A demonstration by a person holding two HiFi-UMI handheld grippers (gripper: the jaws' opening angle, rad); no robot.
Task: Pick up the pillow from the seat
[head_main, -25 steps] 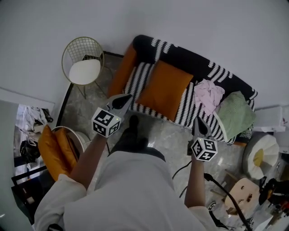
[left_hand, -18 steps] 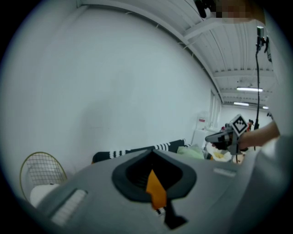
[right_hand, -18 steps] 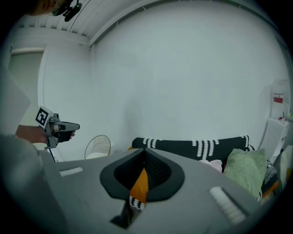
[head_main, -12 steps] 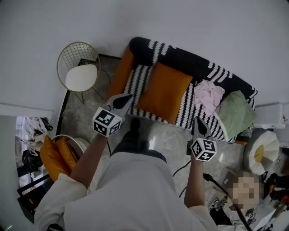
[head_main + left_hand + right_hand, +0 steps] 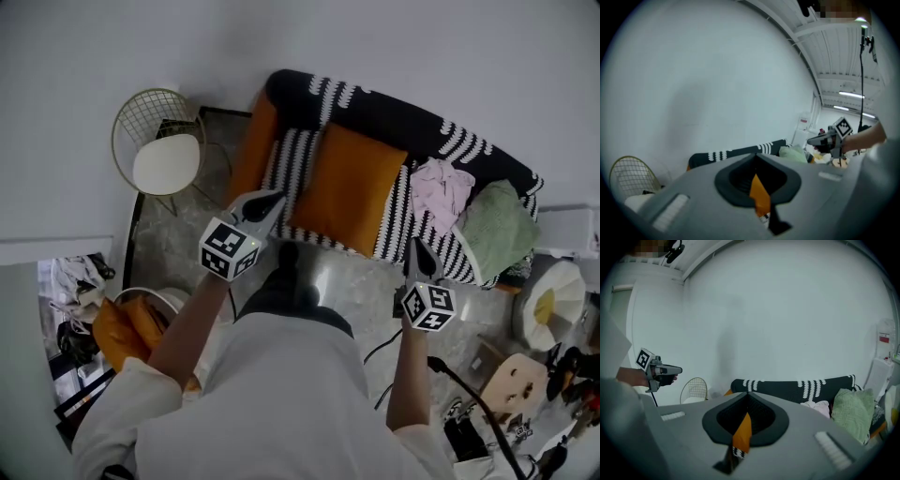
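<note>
Orange pillow, head view: I see the flat, rectangular orange fabric pillow [image 5: 349, 187] on the seat of the black-and-white striped sofa [image 5: 384, 117], left of the sofa's middle.
Other things on the seat: a crumpled pink cloth [image 5: 439, 187] lies just beside the pillow on its right. A green textured cushion [image 5: 495, 232] sits at the far right end.
Left gripper, head view: my left gripper [image 5: 273, 198] hangs near the sofa's front edge and points at the pillow's near left corner, apart from it.
Right gripper, head view: my right gripper [image 5: 415, 246] hangs in front of the sofa, below the pink cloth, touching nothing.
Beside the sofa: a gold wire chair with a white seat pad [image 5: 167, 159] stands to the left by the wall.
Left gripper view, jaws: pressed together, with nothing gripped.
Left gripper view, scene: a sliver of the orange pillow [image 5: 759, 192] shows through the slot behind the tips. The sofa's striped back [image 5: 740, 152] runs beyond, and the right gripper [image 5: 826, 139] is off to the right.
Right gripper view, jaws: together as well, and empty.
Right gripper view, scene: the orange pillow [image 5: 742, 430] again shows only as a strip in the slot. The sofa [image 5: 797, 385] lies ahead with the pink cloth [image 5: 815, 405] and the green cushion [image 5: 851, 413]. The left gripper [image 5: 670, 370] is at the left, near the wire chair [image 5: 696, 387].
</note>
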